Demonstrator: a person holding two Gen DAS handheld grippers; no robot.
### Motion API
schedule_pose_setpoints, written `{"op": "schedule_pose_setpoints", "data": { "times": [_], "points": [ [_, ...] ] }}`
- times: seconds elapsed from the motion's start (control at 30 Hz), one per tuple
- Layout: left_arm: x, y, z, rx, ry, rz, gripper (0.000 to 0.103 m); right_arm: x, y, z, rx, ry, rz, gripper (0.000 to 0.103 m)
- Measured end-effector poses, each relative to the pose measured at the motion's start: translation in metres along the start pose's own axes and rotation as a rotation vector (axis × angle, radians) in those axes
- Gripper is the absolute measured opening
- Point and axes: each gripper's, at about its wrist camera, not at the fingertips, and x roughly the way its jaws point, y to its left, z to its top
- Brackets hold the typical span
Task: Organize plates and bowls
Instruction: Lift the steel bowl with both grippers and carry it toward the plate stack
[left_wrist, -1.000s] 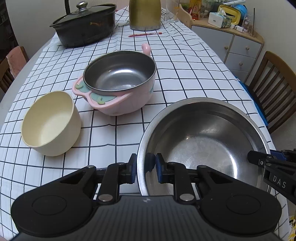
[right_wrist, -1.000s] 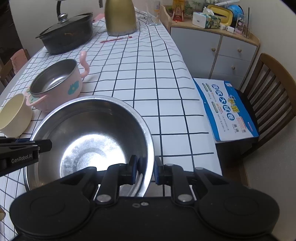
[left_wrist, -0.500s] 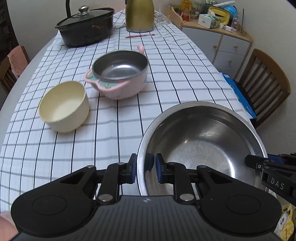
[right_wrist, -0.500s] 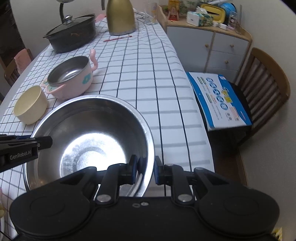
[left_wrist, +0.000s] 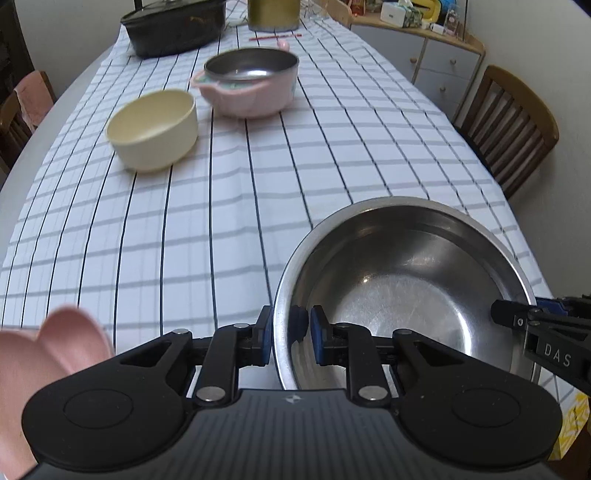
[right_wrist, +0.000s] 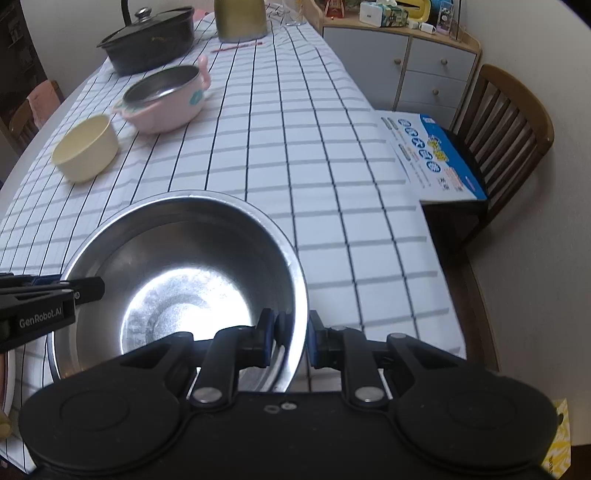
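Observation:
A large steel bowl (left_wrist: 406, 280) (right_wrist: 177, 273) is held between both grippers near the table's front edge. My left gripper (left_wrist: 290, 330) is shut on its left rim. My right gripper (right_wrist: 290, 338) is shut on its right rim. A cream bowl (left_wrist: 153, 129) (right_wrist: 85, 147) and a pink steel-lined pot (left_wrist: 251, 83) (right_wrist: 166, 99) stand farther back on the checked tablecloth (left_wrist: 221, 221). A pink plate (left_wrist: 48, 358) shows blurred at the lower left of the left wrist view.
A black lidded pot (right_wrist: 147, 38) and a gold kettle (right_wrist: 240, 18) stand at the far end. A wooden chair (right_wrist: 506, 122) with a blue box (right_wrist: 432, 155) on it is at the right. A cabinet (right_wrist: 406, 62) stands behind.
Both grippers have carried the steel bowl back toward the table's near edge, away from the cream bowl and pink pot. A pink plate has come into the left wrist view.

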Motion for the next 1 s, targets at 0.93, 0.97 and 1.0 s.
{"op": "schedule_pose_setpoints", "data": {
  "times": [0.93,0.97,1.0],
  "points": [
    [0.004,-0.006,-0.022,0.104,0.022,-0.015,0.02,0.0,0.006,-0.035,0.063,0.026,-0.061,0.02],
    [0.003,-0.005,-0.022,0.103,0.022,-0.018,0.02,0.0,0.006,-0.035,0.062,0.025,-0.069,0.024],
    [0.003,-0.004,-0.022,0.104,0.022,-0.02,0.02,0.0,0.006,-0.035,0.059,0.026,-0.078,0.026]
  ]
}}
